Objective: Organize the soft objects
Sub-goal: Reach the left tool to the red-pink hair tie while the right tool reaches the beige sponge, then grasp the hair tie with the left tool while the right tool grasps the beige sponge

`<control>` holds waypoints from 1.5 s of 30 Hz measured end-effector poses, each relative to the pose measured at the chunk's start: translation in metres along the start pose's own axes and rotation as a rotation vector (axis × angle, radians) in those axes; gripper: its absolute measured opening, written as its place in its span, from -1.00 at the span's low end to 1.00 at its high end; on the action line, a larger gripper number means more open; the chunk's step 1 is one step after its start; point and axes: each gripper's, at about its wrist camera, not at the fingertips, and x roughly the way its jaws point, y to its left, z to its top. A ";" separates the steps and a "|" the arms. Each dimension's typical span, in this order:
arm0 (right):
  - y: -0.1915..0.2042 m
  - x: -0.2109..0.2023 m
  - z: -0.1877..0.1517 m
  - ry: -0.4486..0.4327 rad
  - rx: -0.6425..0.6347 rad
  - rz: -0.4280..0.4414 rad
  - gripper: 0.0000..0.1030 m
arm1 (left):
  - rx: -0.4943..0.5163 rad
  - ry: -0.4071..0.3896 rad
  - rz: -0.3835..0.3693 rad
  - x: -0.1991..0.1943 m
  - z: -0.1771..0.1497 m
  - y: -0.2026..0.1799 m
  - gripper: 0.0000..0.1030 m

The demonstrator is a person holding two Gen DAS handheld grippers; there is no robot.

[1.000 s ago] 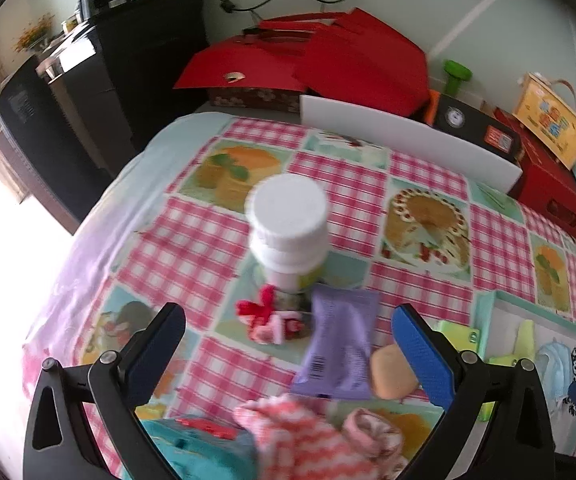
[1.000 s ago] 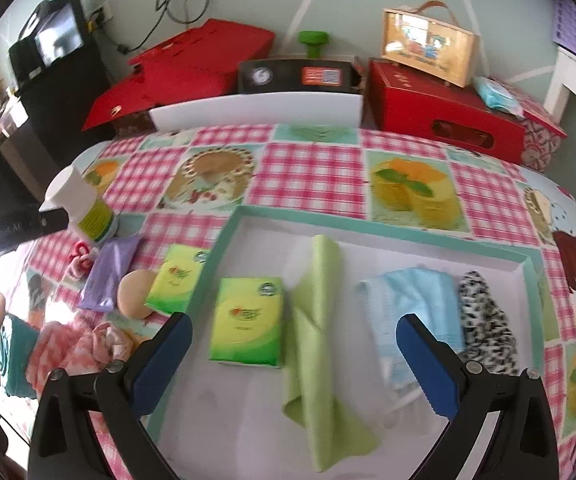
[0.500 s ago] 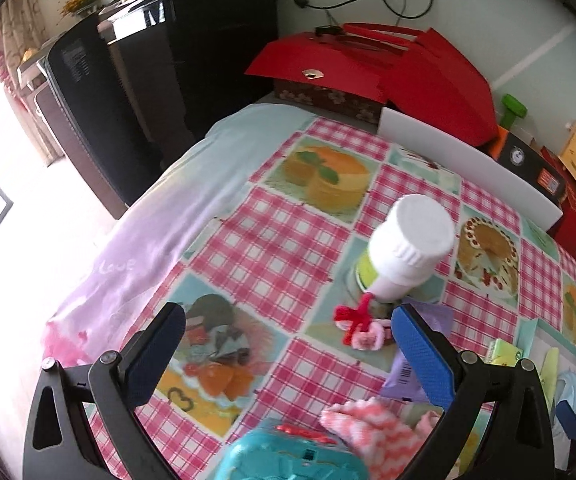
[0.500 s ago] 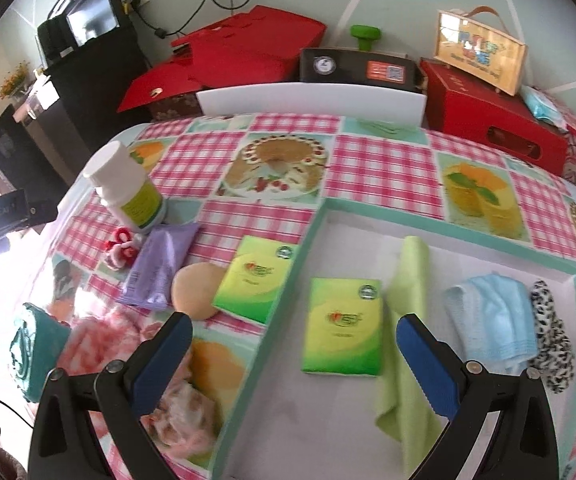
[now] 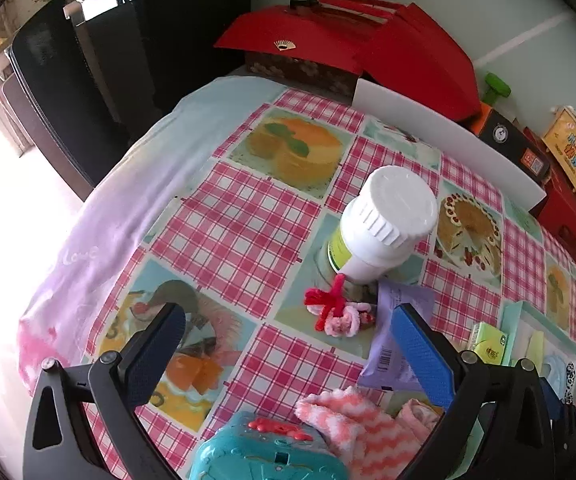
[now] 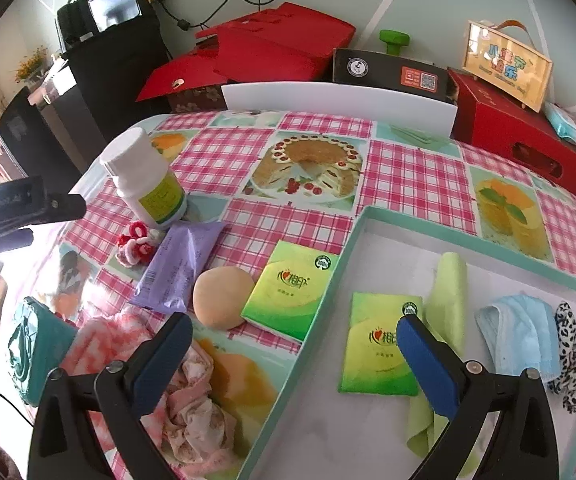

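Note:
My right gripper (image 6: pixel 291 354) is open and empty above the left rim of the teal tray (image 6: pixel 351 236). The tray holds a green tissue pack (image 6: pixel 379 348), a green cloth (image 6: pixel 447 292), a blue mask (image 6: pixel 515 328) and a spotted scrunchie (image 6: pixel 571 360). Outside it lie a second tissue pack (image 6: pixel 291 290), a beige puff (image 6: pixel 222 298), a purple packet (image 6: pixel 180 266), a red-pink hair tie (image 6: pixel 136 244), a pink striped cloth (image 6: pixel 104 344) and a floral cloth (image 6: pixel 196 412). My left gripper (image 5: pixel 288 352) is open and empty over the hair tie (image 5: pixel 333 312) and the packet (image 5: pixel 395 336).
A white pill bottle (image 6: pixel 144 178) stands by the hair tie; it also shows in the left wrist view (image 5: pixel 383 228). A teal toy (image 5: pixel 268 456) lies at the table's near edge. Red boxes (image 6: pixel 264 52) and a white board (image 6: pixel 339 100) line the back.
My left gripper swung left and back, so the bottle and the soft things now sit to its right. My right gripper moved left from over the tray to its left rim.

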 end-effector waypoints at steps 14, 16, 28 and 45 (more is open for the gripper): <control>-0.007 -0.005 0.002 -0.051 0.055 0.072 1.00 | -0.002 0.101 -0.085 0.015 0.008 0.012 0.99; -0.008 -0.007 0.003 -0.054 0.070 0.092 1.00 | 0.011 0.114 -0.090 0.017 0.010 0.014 0.99; 0.007 -0.005 0.015 0.025 0.056 0.120 1.00 | 0.151 0.193 -0.099 0.038 0.016 0.003 0.99; 0.068 0.033 0.025 0.155 -0.278 0.120 0.52 | 0.251 0.360 -0.146 0.087 0.021 -0.026 0.85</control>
